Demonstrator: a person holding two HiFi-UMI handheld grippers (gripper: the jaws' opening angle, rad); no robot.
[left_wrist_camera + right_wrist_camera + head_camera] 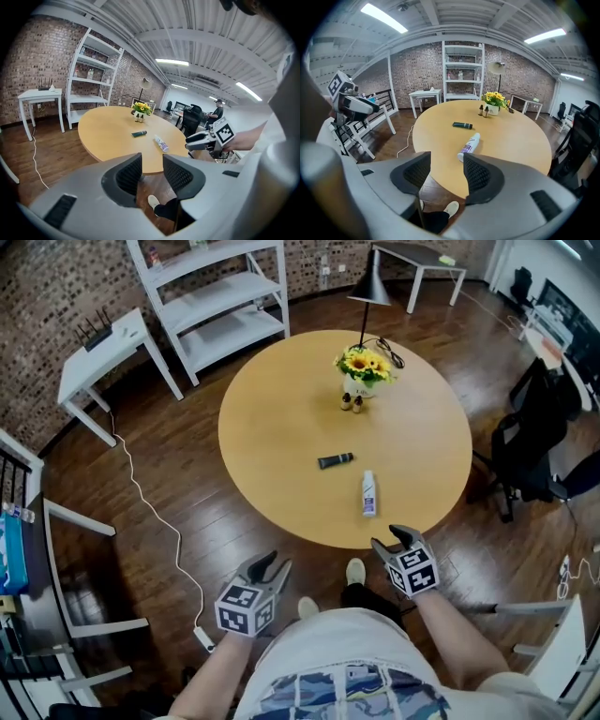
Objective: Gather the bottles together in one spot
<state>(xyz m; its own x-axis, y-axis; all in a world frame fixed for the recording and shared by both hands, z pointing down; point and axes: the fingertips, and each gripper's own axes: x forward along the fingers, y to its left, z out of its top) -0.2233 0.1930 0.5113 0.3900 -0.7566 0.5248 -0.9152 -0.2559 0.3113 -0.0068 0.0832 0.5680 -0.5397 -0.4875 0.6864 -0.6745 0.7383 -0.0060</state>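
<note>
Left gripper view, right gripper (188, 142) beside table (112, 131), jaws apart

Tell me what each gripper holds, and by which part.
Nothing is held. The left gripper and right gripper both have open, empty jaws; the white bottle and dark bottle lie on the table.

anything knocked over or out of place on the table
Two bottles lie on their sides: the white bottle near the front edge of the table and the dark bottle further in. Two small brown bottles stand upright by the flowers. No spill shows.
</note>
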